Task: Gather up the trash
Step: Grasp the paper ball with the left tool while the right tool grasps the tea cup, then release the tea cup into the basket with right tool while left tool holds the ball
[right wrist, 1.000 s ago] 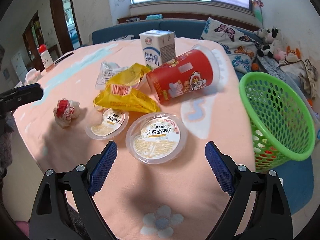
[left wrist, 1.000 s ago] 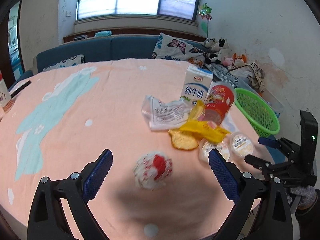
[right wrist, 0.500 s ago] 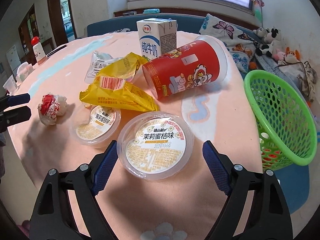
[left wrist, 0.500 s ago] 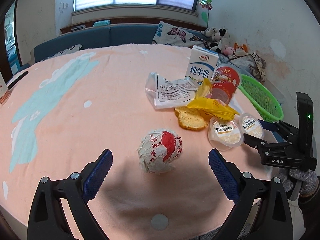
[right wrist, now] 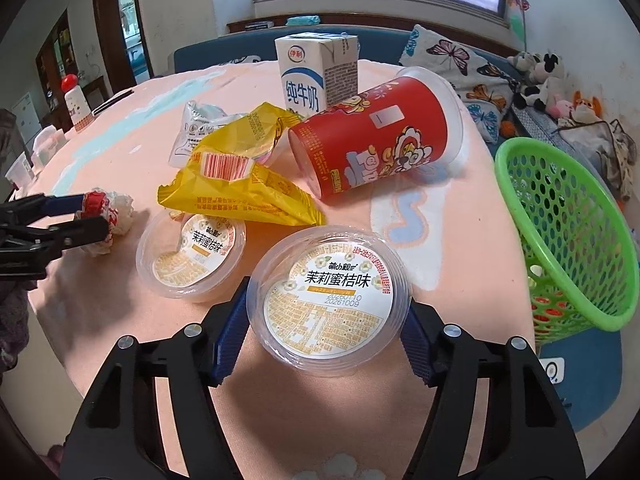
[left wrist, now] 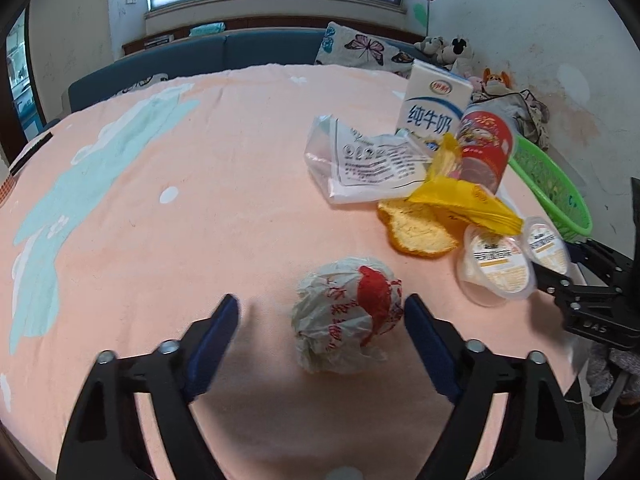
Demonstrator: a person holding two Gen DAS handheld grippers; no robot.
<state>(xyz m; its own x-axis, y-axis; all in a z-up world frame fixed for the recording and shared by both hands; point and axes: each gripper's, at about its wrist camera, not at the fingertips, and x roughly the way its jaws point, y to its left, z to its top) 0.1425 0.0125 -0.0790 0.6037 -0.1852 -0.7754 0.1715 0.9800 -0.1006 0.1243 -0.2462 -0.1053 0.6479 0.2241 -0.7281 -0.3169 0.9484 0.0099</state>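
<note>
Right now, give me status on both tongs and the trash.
Left tongs closing around crumpled wrapper, left pad clear. Right tongs closing, pads at jelly cup. Green basket at right, nothing blocking.

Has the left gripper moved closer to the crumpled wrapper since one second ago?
Yes. The left gripper has come forward and down over the pink tablecloth; the crumpled wrapper now lies between its closing jaws.

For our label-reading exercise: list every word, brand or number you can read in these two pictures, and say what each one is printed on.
"纯牛奶": milk carton, blue characters; the round brand logo above is too small.
"茉莉蜜桔味": lid of the near pudding cup.
"20260110" and "20261009": same lid; its fine print is unreadable.
"茉莉蜜桔味": second pudding cup.
"DAS": right gripper.
Yellow wrapper, red cup, crumpled wrapper: unreadable.
</note>
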